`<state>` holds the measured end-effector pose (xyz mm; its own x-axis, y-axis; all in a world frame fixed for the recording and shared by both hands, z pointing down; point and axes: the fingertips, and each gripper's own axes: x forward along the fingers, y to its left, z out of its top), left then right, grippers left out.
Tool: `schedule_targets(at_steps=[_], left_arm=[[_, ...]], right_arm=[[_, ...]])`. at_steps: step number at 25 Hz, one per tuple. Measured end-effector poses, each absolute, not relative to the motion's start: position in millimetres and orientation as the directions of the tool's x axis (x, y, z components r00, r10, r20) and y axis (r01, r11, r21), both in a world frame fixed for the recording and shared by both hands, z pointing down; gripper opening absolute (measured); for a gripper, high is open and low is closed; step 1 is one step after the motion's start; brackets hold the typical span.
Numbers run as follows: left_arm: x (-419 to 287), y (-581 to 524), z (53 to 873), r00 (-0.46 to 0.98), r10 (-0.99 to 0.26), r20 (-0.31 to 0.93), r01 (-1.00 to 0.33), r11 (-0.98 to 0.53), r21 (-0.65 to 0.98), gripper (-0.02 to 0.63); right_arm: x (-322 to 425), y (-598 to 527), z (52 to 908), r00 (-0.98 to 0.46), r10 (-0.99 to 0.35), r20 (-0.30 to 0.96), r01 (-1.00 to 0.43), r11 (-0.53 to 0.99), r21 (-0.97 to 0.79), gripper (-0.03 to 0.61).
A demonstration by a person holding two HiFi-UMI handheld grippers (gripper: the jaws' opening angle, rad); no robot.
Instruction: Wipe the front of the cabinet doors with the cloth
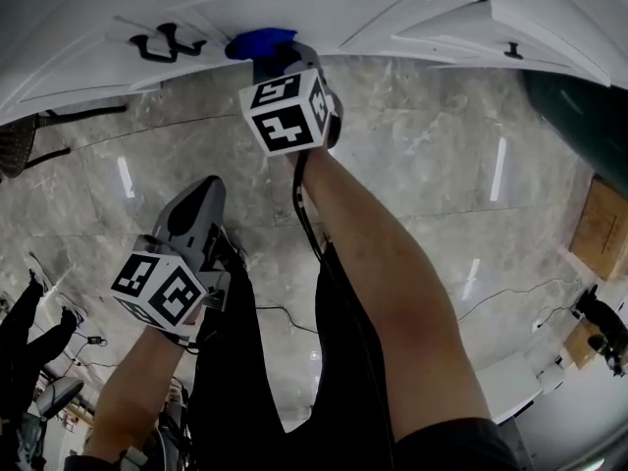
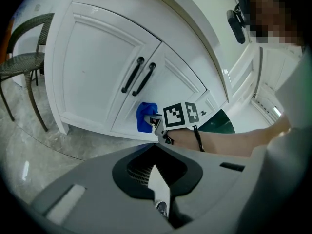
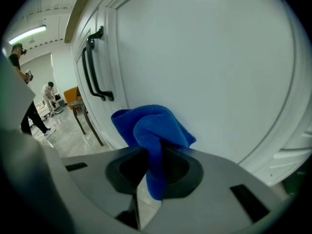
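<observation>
A blue cloth [image 3: 153, 128] is bunched between the jaws of my right gripper [image 3: 155, 155], which is shut on it. The cloth sits at the lower part of a white cabinet door [image 3: 209, 67]; I cannot tell whether it touches the panel. In the head view the cloth [image 1: 260, 43] lies at the cabinet's lower edge, above the right gripper's marker cube [image 1: 285, 112]. My left gripper [image 1: 201, 192] hangs lower left, away from the cabinet, shut and empty. In its own view, the left gripper [image 2: 157, 172] looks at the cloth [image 2: 145, 117] below the two black door handles [image 2: 139, 77].
A wicker chair [image 2: 24, 62] stands left of the cabinet. The floor is glossy marble [image 1: 422, 165] with a cable [image 1: 285, 314] lying on it. A dark green object [image 1: 579, 116] and a cardboard box [image 1: 601, 226] are at the right. People stand far off [image 3: 48, 94].
</observation>
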<state>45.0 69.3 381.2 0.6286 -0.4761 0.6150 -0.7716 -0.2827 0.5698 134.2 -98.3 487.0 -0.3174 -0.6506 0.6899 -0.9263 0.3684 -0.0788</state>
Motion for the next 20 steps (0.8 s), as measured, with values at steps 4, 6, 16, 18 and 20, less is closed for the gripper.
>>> schedule_targets(at_steps=[4, 6, 16, 18, 20], left_arm=[[75.1, 64.6, 386.4, 0.637, -0.469, 0.611, -0.766, -0.3, 0.569, -0.002], [90.4, 64.6, 390.3, 0.641, -0.463, 0.613, -0.764, -0.302, 0.571, -0.002], [156.4, 90.4, 414.5, 0.673, -0.408, 0.617, -0.738, -0.316, 0.596, -0.002], [160.7, 94.5, 416.9, 0.677, -0.405, 0.614, -0.734, -0.31, 0.604, -0.002], [159.3, 95.4, 418.3, 0.678, -0.406, 0.613, -0.733, -0.302, 0.61, -0.002]], right_arm=[[190.8, -93.0, 492.2, -0.264, -0.683, 0.681, -0.951, 0.302, -0.066, 0.06], [221.0, -89.9, 494.4, -0.23, -0.7, 0.676, -0.966, 0.251, -0.069, 0.06], [321.1, -66.9, 498.3, -0.125, -0.714, 0.689, -0.991, 0.13, -0.045, 0.06], [327.5, -64.0, 498.6, -0.115, -0.716, 0.688, -0.991, 0.133, -0.027, 0.06], [324.4, -61.2, 498.1, -0.118, -0.718, 0.686, -0.988, 0.151, -0.011, 0.06]])
